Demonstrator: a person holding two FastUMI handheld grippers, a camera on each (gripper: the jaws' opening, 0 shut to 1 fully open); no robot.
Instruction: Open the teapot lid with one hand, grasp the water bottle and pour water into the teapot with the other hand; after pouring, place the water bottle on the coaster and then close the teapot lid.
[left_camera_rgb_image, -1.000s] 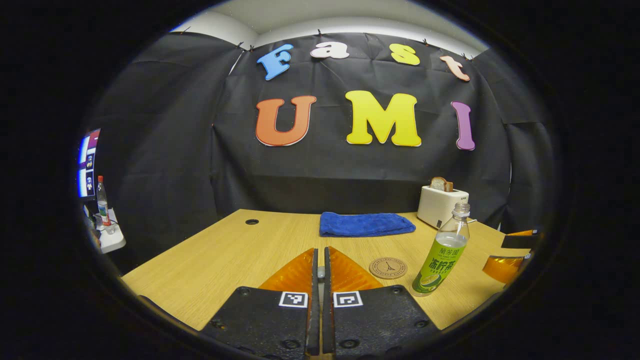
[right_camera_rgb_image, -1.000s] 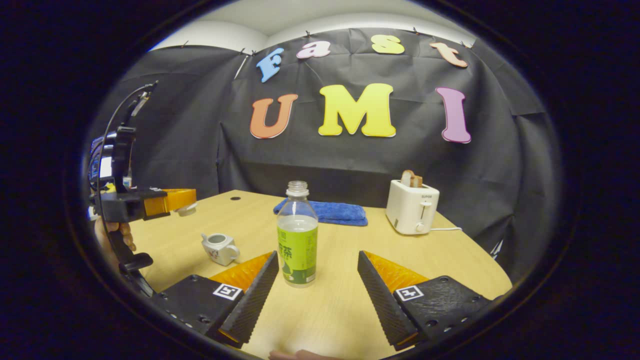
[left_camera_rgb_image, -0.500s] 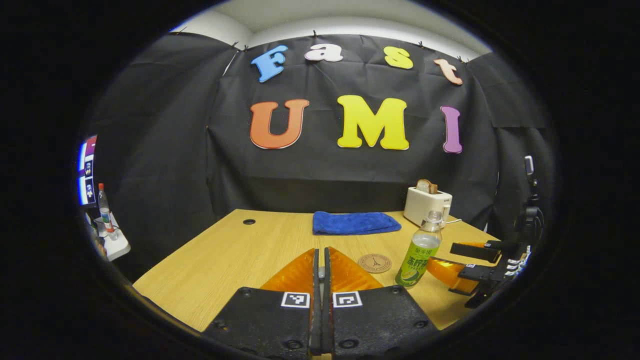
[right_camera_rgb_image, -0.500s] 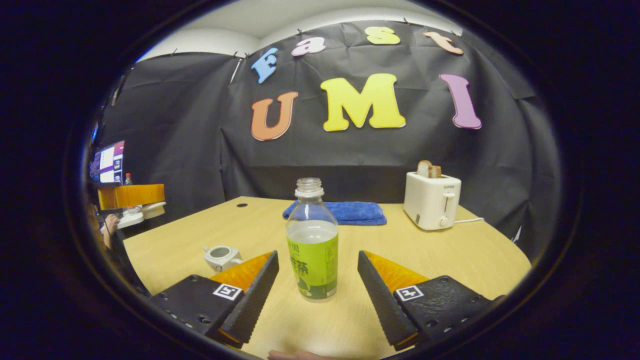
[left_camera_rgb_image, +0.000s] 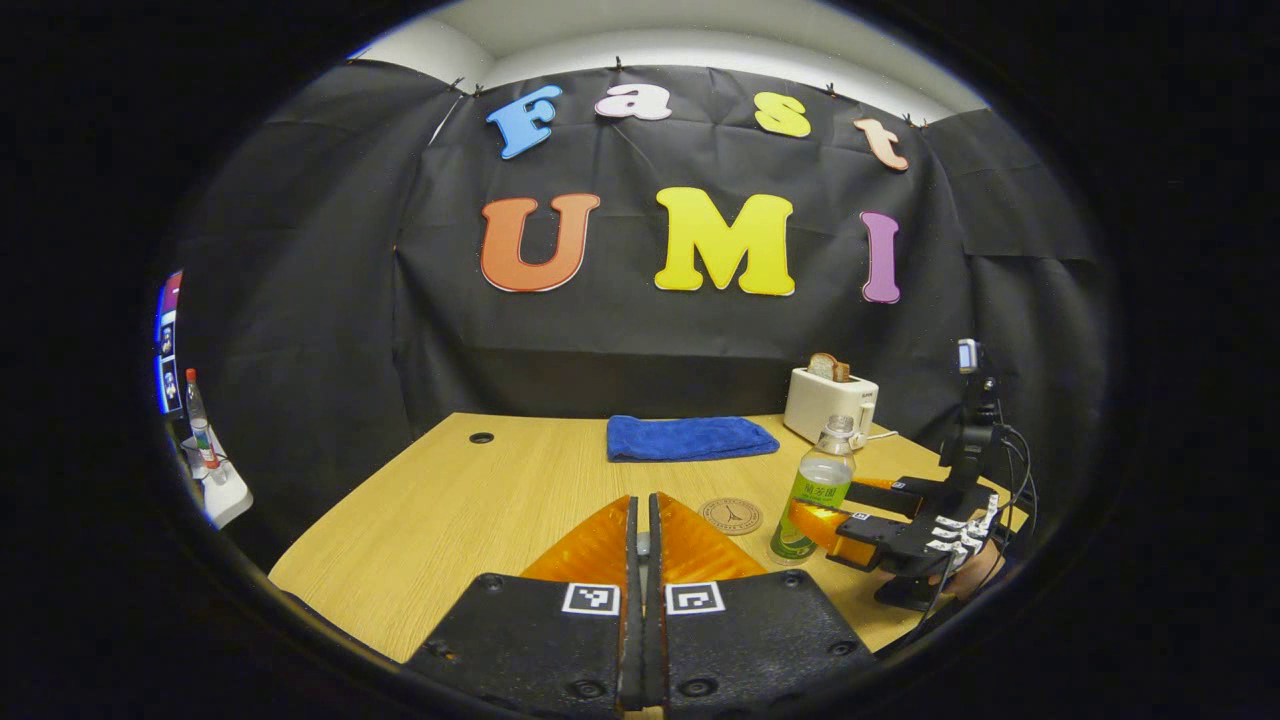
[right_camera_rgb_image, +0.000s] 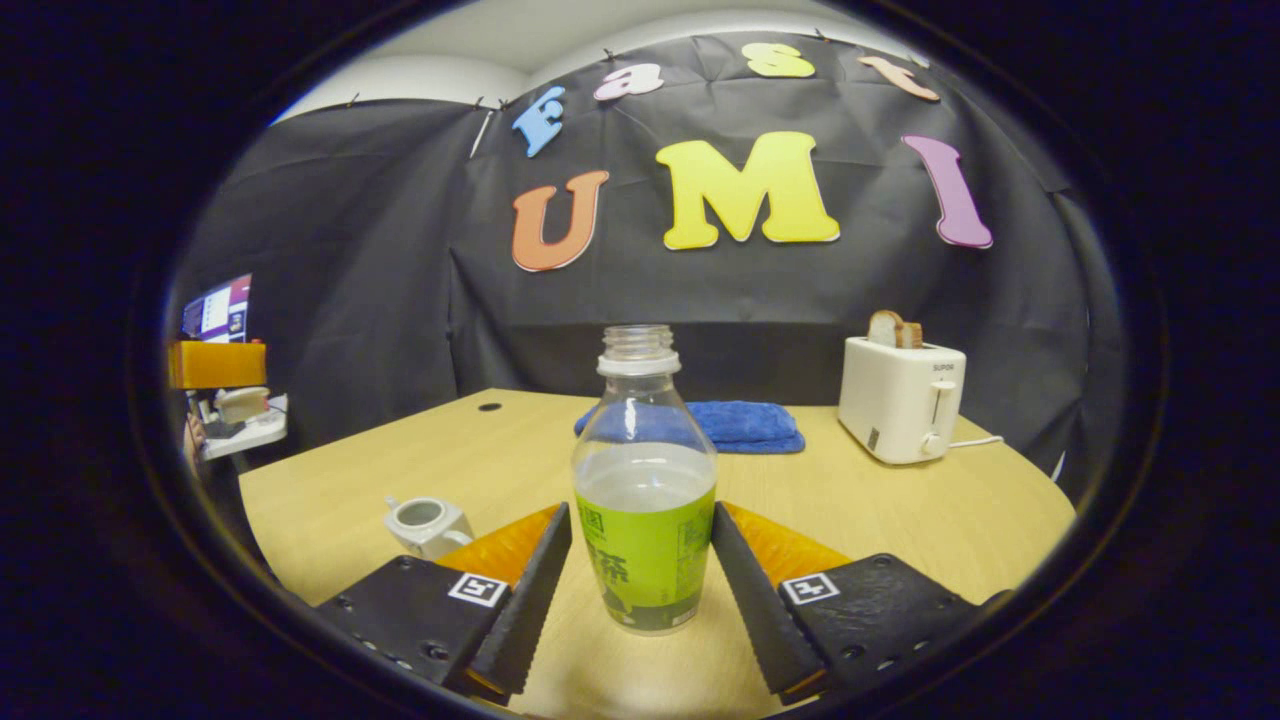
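Right gripper view: bottle upright on table, centre frame, cap off, partly filled. Right gripper fingers flank label, both against its sides, gripping. Teapot lower left, lid off, on table. Towel behind bottle; toaster at right.

Left gripper view: left gripper bottom centre, jaws closed on small pale piece, likely lid knob; cannot tell for sure. Coaster just left of bottle, apart. Right gripper at bottle from right.

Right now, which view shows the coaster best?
The left gripper view: the coaster lies flat and unblocked on the table, left of the water bottle. In the right gripper view I cannot find it.
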